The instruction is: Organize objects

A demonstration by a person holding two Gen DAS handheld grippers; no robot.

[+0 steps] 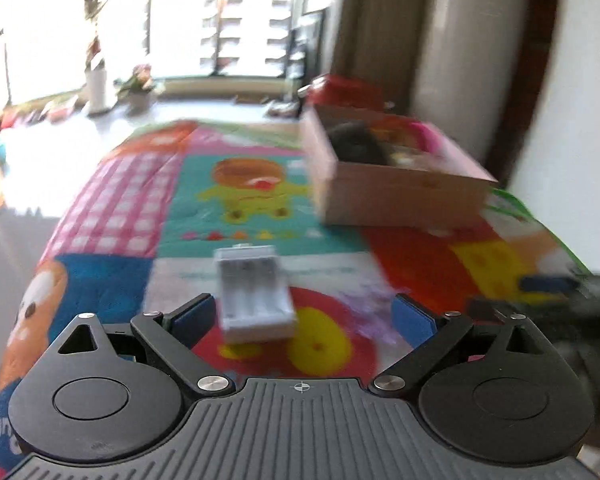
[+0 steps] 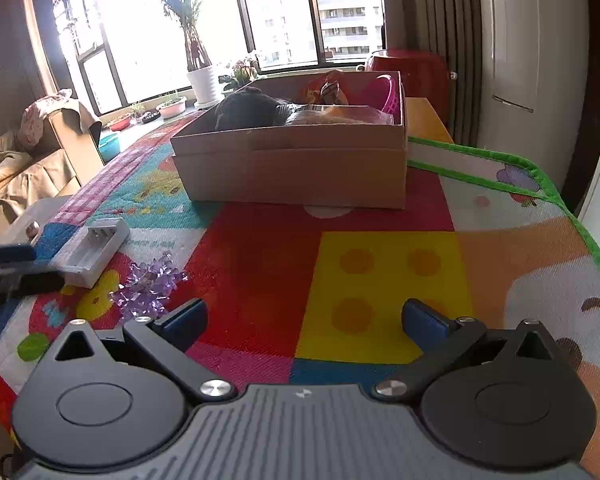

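Your left tool [image 1: 304, 314] stands wide open over the white plastic battery charger [image 1: 256, 300], a ribbed four-slot tray lying loose on the desk's colourful patchwork mat [image 2: 384, 280]. Your right tool [image 2: 304, 316] is also open and empty, facing the brown cardboard box [image 2: 296, 168].

One box, one charger, one crystal cluster, two grippers on one mat.

A single cardboard box [image 2: 296, 160] stands on the one patchwork play mat [image 2: 380, 280]; inside it show one dark rounded item [image 2: 246, 110] and one pink basket [image 2: 390, 90], with other contents too jumbled to count. One white battery charger [image 1: 256, 300] lies on the mat, showing four slots. One cluster of purple crystal-like pieces [image 2: 148, 288] lies beside it. Two grippers are in view, the left gripper [image 1: 304, 316] and the right gripper [image 2: 304, 316], each with two blue-padded fingers. On the windowsill, one tall plant in a white pot [image 2: 200, 80] stands out.
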